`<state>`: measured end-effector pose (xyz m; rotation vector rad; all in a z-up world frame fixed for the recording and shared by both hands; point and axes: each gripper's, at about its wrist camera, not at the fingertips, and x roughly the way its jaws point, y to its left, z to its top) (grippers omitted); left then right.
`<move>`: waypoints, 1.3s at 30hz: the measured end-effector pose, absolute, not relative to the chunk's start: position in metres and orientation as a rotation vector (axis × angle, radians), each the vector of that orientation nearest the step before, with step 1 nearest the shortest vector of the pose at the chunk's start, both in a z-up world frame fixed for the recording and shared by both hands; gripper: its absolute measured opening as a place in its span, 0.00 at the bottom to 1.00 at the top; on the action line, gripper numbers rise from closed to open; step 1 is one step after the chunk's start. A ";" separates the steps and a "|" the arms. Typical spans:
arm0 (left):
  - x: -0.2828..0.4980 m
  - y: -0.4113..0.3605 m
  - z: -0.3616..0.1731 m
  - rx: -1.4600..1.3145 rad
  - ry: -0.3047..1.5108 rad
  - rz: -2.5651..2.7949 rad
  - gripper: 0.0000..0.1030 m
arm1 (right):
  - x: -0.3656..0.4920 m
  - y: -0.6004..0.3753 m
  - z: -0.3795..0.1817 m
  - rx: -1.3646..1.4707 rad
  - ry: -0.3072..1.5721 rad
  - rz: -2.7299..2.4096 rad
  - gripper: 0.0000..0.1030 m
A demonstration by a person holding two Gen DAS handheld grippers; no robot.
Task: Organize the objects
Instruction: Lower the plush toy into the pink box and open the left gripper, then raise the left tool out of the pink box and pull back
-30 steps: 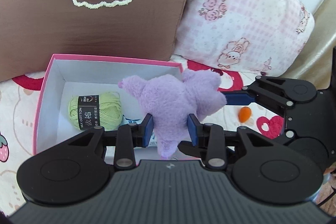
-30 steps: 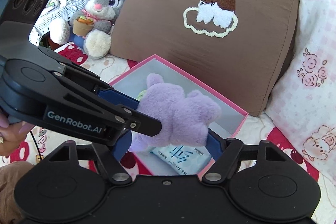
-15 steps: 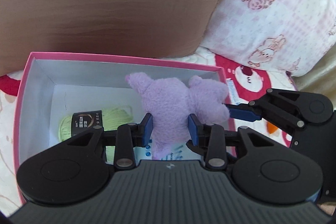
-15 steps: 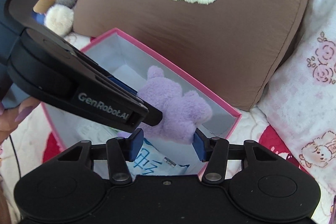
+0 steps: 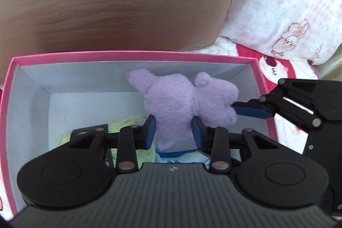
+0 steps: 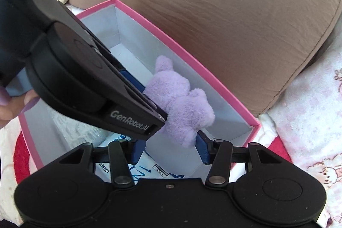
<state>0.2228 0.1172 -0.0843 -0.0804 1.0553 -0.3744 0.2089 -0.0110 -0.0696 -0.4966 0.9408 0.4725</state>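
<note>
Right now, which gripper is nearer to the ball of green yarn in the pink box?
Left. The left gripper, clamped on the purple plush toy, hangs right beside the green yarn; the right gripper is beyond the toy.

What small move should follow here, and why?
Probably open the left tool and let go: it grips the purple plush already inside the pink box, above the packet, with the right tool also on it.
</note>
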 end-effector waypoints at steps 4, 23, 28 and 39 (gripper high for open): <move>0.224 0.114 -0.087 -0.057 1.061 -0.358 0.34 | 0.213 -0.012 -0.074 -0.503 0.952 0.475 0.53; 0.218 0.118 -0.078 -0.144 1.026 -0.344 0.32 | 0.194 -0.038 -0.049 -0.357 0.949 0.491 0.40; 0.201 0.119 -0.057 -0.140 0.999 -0.354 0.32 | 0.182 -0.060 -0.038 -0.211 0.936 0.504 0.40; 0.139 0.132 -0.004 -0.091 0.940 -0.322 0.37 | 0.148 -0.090 0.001 -0.073 0.872 0.521 0.41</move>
